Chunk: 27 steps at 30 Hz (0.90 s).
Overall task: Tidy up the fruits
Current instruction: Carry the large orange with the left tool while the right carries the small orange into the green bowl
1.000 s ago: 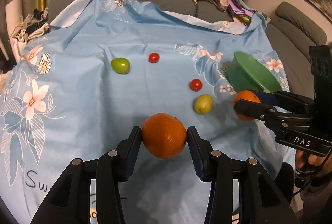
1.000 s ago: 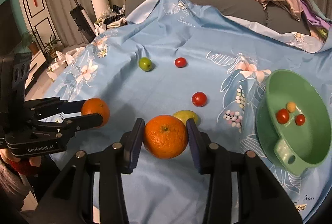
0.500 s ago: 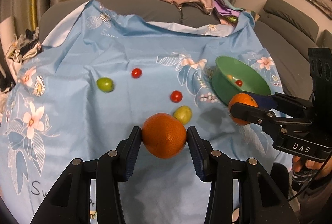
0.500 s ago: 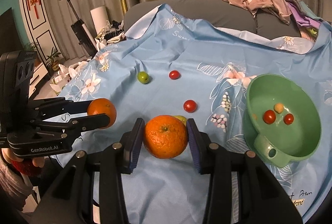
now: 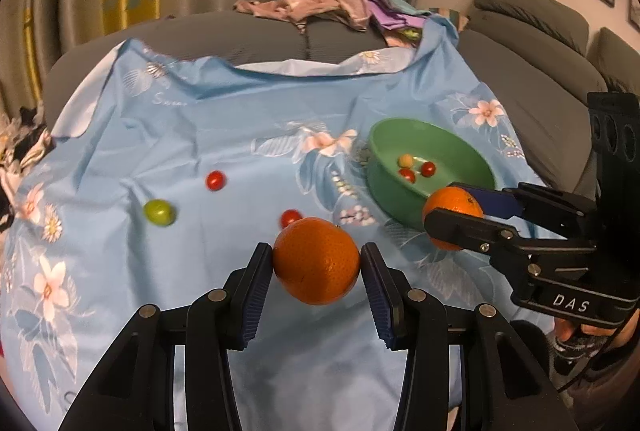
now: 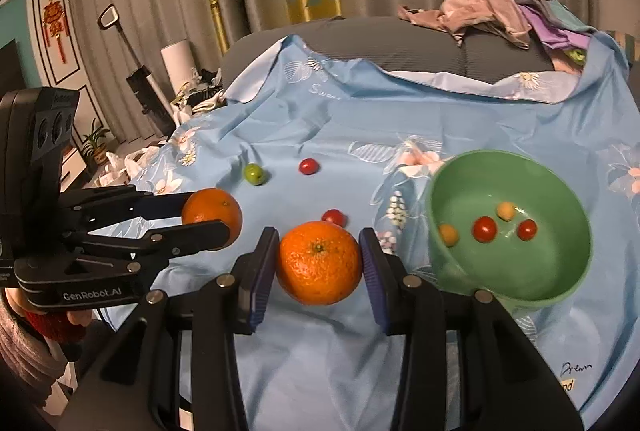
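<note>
My left gripper (image 5: 317, 265) is shut on an orange (image 5: 316, 260) and holds it above the blue flowered cloth (image 5: 224, 135). My right gripper (image 6: 319, 263) is shut on a second orange (image 6: 319, 262), close to the left of the green bowl (image 6: 560, 279). The bowl holds several small red and yellow fruits (image 6: 485, 229). Each gripper shows in the other's view, the right one (image 5: 454, 217) and the left one (image 6: 210, 213). On the cloth lie a green fruit (image 5: 159, 212) and two red tomatoes (image 5: 215, 180) (image 5: 291, 218).
A grey sofa (image 5: 532, 79) runs behind and to the right of the cloth. A heap of clothes (image 5: 332, 1) lies on its back. Curtains hang behind. A vacuum and a white roll (image 6: 176, 65) stand at the left.
Both grippers have risen and pulled back with their oranges, and the bowl's inside now shows more. The yellow-green fruit near the front is now hidden behind the oranges.
</note>
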{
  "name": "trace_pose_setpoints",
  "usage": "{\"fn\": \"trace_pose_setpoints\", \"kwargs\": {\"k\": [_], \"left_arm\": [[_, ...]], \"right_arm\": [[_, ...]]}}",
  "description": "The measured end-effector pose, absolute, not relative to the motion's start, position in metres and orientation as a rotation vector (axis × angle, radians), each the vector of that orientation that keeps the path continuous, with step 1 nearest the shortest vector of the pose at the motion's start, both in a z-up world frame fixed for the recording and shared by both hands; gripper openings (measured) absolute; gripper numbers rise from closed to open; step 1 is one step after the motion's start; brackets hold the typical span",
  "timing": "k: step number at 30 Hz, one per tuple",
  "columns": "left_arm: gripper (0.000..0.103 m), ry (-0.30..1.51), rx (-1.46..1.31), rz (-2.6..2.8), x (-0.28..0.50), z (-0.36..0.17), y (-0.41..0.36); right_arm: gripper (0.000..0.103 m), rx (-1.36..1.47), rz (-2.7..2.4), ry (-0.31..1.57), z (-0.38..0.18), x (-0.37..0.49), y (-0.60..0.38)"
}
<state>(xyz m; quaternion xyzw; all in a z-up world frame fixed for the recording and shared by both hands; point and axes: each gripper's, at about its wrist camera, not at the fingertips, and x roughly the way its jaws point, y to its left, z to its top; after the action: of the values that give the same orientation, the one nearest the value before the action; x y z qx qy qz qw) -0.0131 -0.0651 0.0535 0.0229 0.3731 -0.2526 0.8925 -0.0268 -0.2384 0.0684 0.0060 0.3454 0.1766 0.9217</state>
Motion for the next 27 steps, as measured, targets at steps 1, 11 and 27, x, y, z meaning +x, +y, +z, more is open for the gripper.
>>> {"fn": "trace_pose_setpoints", "kwargs": {"k": [1, 11, 27], "left_arm": [[0.046, 0.773, 0.049, -0.533, -0.011, 0.054, -0.069], [0.046, 0.776, 0.08, -0.649, 0.01, 0.056, -0.126], [0.046, 0.781, 0.169, -0.755, 0.04, 0.048, -0.209]], "right_arm": [[0.042, 0.013, 0.354, 0.71, 0.068, -0.027, -0.242], [0.042, 0.062, 0.24, 0.707, 0.067, -0.029, -0.292], [0.042, 0.17, 0.107, 0.699, 0.048, -0.01, -0.355]]}}
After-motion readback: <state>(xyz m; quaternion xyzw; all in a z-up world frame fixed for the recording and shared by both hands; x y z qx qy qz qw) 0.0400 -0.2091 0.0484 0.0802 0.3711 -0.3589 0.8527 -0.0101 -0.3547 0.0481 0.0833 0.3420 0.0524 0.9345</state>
